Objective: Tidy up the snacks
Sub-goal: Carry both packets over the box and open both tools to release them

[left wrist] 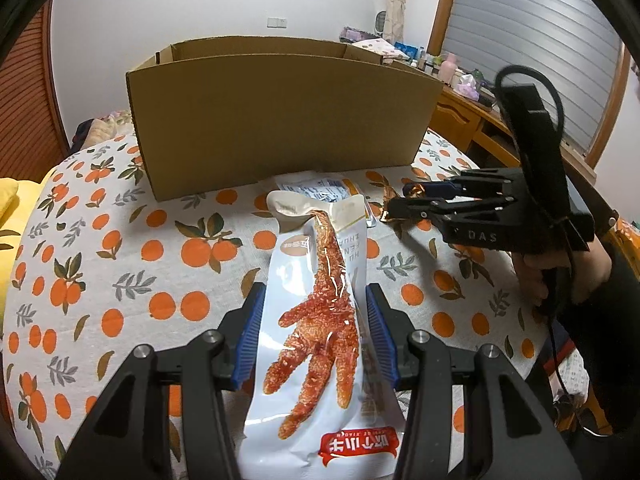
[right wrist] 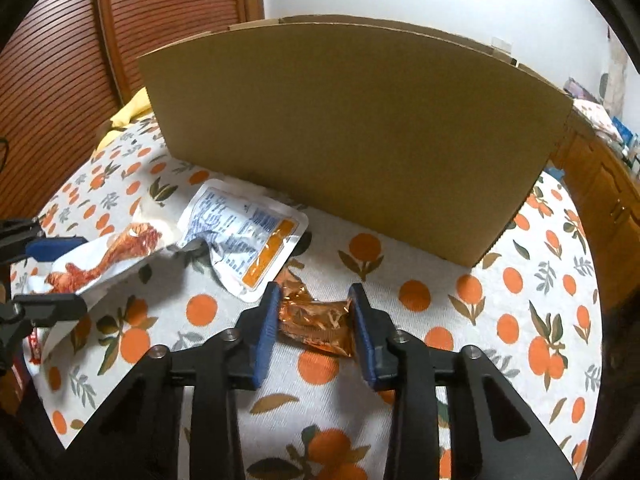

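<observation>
Your left gripper [left wrist: 316, 336] is clamped on the white chicken-foot snack pouch [left wrist: 320, 344], holding it above the orange-print cloth [left wrist: 120, 280] in front of the cardboard box [left wrist: 280, 120]. Your right gripper [right wrist: 314, 320] has its blue pads against both ends of the small copper-foil packet [right wrist: 316, 322] — it lies on the cloth, just beside a flat white pouch [right wrist: 240, 236].
</observation>
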